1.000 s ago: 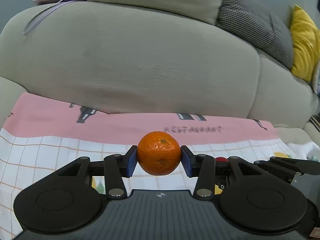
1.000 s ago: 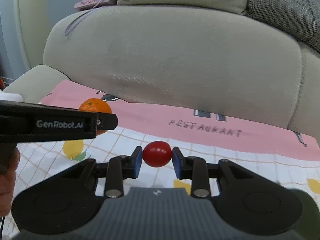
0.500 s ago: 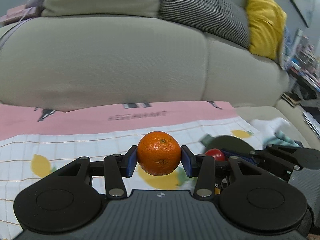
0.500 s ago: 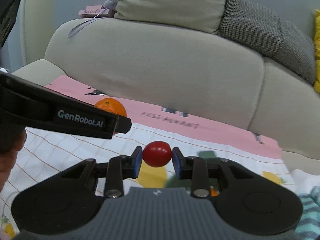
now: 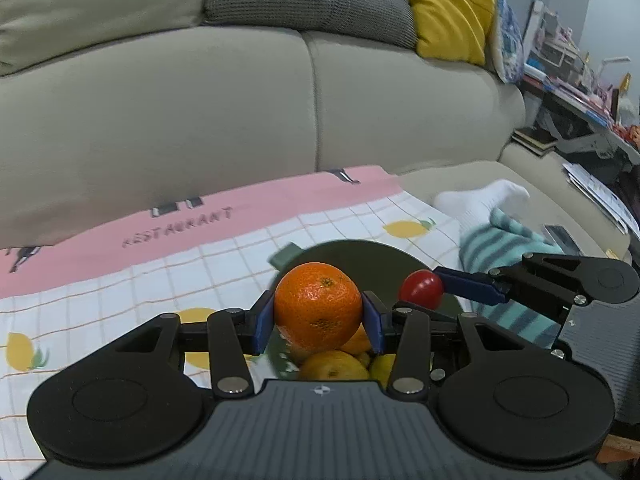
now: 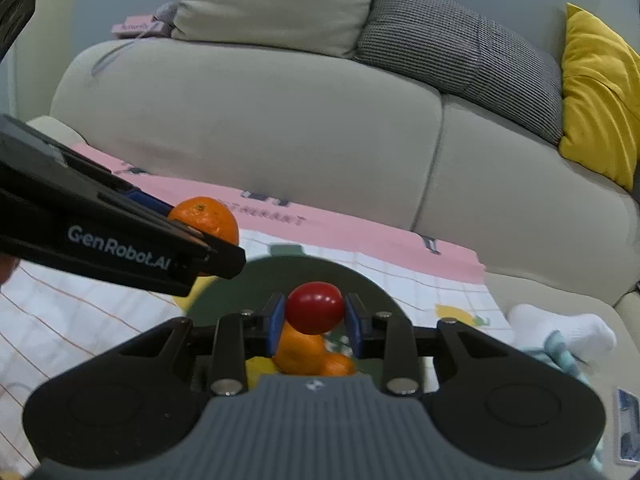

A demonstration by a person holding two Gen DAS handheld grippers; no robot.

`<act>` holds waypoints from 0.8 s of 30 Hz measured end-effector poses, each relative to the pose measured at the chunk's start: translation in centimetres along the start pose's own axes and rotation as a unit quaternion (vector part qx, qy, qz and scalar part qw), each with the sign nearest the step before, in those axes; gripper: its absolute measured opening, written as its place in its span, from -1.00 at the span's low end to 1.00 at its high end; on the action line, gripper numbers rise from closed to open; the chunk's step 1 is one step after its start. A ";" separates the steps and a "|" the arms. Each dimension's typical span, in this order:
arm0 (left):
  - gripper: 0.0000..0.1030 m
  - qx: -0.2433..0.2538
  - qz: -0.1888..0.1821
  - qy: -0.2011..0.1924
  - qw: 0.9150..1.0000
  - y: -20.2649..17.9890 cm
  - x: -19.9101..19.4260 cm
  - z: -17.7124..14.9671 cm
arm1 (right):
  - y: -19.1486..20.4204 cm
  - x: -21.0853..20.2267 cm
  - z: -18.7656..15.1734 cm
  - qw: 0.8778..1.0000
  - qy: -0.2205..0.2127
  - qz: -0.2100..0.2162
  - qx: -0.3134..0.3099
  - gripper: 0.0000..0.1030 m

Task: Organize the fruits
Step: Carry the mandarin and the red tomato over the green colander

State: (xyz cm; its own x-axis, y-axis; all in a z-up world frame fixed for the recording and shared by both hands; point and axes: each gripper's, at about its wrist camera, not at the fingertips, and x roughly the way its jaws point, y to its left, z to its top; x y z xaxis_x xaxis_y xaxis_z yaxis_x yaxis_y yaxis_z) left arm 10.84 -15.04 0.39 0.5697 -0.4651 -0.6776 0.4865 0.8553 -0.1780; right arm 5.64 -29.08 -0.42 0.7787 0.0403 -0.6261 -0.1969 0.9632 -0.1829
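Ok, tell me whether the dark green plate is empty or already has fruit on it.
Not empty. The dark green plate already holds orange and yellow fruit, seen beneath the red tomato in the right gripper.

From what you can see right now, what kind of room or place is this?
Most likely a home living room. A beige sofa with a yellow cushion fills the background, a cloth printed with lemons is spread before it, and a cluttered desk stands at the far right.

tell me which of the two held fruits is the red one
The small cherry tomato in the right claw; the left claw grips a larger orange mandarin.
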 end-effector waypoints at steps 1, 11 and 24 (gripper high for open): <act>0.00 0.002 -0.002 0.004 1.000 -0.3 0.4 0.0 | -0.3 0.1 -0.2 1.000 0.002 -0.003 -0.002 -0.43; 0.00 0.007 -0.005 0.029 1.000 -0.2 3.3 -0.2 | -2.7 2.7 -1.3 1.000 0.022 -0.016 -0.008 -0.43; 0.00 -0.017 -0.021 0.034 0.999 1.5 6.6 0.8 | -4.9 6.9 -1.5 0.995 0.057 0.019 0.077 -0.43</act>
State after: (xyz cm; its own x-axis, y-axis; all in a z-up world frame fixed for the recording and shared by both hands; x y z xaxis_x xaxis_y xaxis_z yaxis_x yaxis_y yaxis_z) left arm 15.83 -17.01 -3.74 0.5020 -0.4855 -0.7157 0.4857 0.8430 -0.2311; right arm 11.08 -33.87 -4.98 0.6981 0.0546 -0.7139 -0.1232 0.9914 -0.0446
